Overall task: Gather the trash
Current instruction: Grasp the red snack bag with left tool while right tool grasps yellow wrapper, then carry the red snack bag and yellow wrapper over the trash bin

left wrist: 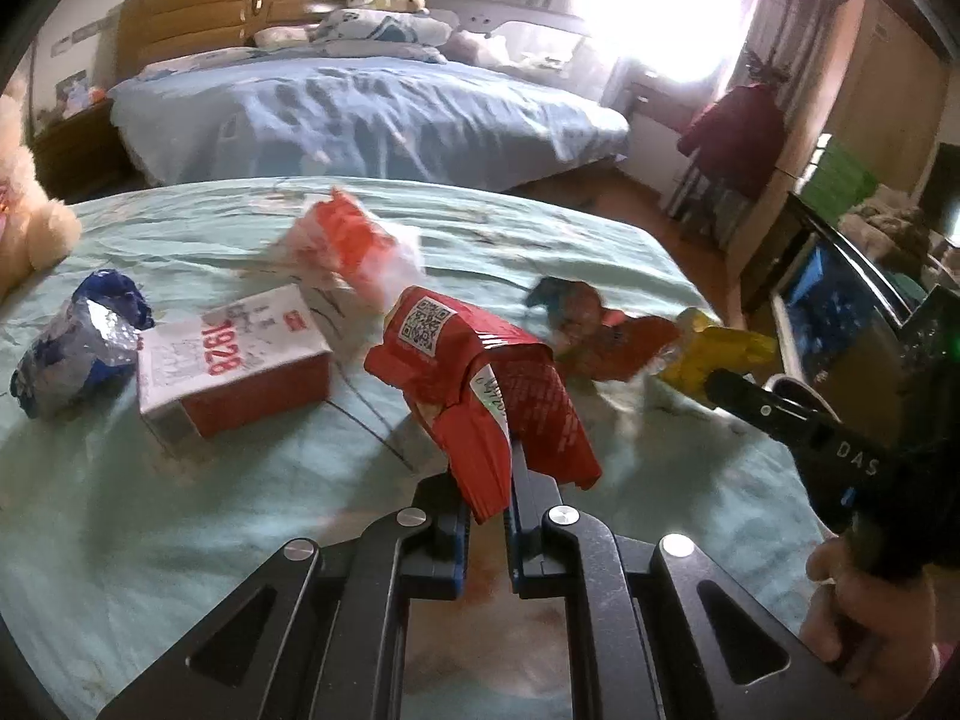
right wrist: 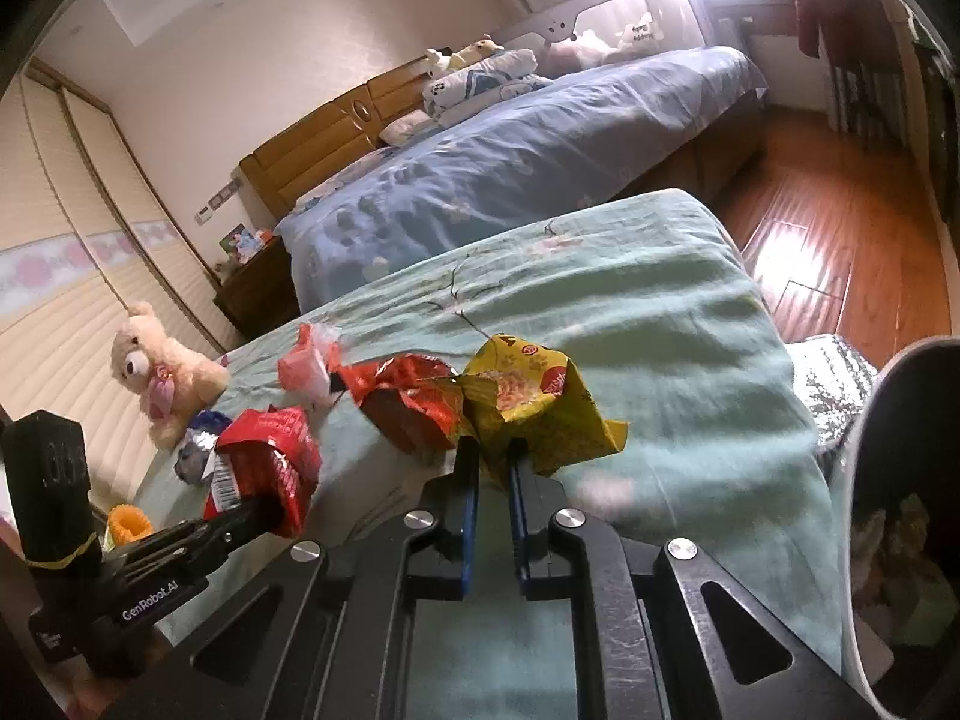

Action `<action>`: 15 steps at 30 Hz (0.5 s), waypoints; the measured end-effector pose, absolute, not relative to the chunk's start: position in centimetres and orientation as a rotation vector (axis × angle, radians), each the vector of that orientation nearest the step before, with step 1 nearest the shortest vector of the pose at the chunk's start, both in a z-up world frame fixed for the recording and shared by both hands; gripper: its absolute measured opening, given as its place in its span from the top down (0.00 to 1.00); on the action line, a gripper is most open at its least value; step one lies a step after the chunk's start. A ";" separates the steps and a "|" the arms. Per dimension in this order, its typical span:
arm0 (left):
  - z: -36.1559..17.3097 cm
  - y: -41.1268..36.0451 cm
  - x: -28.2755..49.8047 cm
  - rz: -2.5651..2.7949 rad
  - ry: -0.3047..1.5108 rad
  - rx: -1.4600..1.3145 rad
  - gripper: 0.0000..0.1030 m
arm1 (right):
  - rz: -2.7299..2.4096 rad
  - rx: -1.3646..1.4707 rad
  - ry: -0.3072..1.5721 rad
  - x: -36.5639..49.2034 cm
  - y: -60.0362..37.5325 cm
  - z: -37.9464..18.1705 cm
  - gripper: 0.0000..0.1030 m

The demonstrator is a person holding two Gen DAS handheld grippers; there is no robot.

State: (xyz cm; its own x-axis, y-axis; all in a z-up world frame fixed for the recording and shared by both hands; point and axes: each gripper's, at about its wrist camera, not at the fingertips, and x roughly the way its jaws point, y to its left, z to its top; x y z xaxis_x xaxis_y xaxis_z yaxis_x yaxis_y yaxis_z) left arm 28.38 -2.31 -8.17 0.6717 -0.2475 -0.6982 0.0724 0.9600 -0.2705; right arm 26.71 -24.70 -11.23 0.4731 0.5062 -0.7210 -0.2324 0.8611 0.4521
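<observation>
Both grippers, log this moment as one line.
left gripper: shut on red wrapper | right gripper: shut on yellow wrapper | bin: right

2 close wrist views facing along tongs, sharing green bedspread (left wrist: 180, 480) litter

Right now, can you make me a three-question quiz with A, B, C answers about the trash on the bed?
1. Where is the teddy bear?
A. on the green bed
B. on the floor
C. in the bin

2. What colour is the wrapper in the right gripper?
A. blue
B. yellow
C. white

3. What is the left gripper doing?
A. hanging open
B. pinching a red wrapper
C. holding the box

Answers:
1 A, the bear sits on the green bed cover.
2 B, the yellow wrapper is pinched between its fingers.
3 B, the red wrapper is clamped there, while the box lies apart.
</observation>
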 end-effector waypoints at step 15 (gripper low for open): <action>-7.2 -7.7 26.5 -0.326 0.834 -0.155 0.93 | 0.410 0.370 0.927 22.1 -30.0 -8.9 0.92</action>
State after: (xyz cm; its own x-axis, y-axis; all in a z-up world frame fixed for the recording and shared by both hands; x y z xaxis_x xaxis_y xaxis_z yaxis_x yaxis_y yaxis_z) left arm 26.51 -7.67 -7.22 0.6257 -0.3432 -0.7005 0.2228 0.9393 -0.2611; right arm 22.12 -29.99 -8.89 0.5347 0.4901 -0.6884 -0.1793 0.8619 0.4743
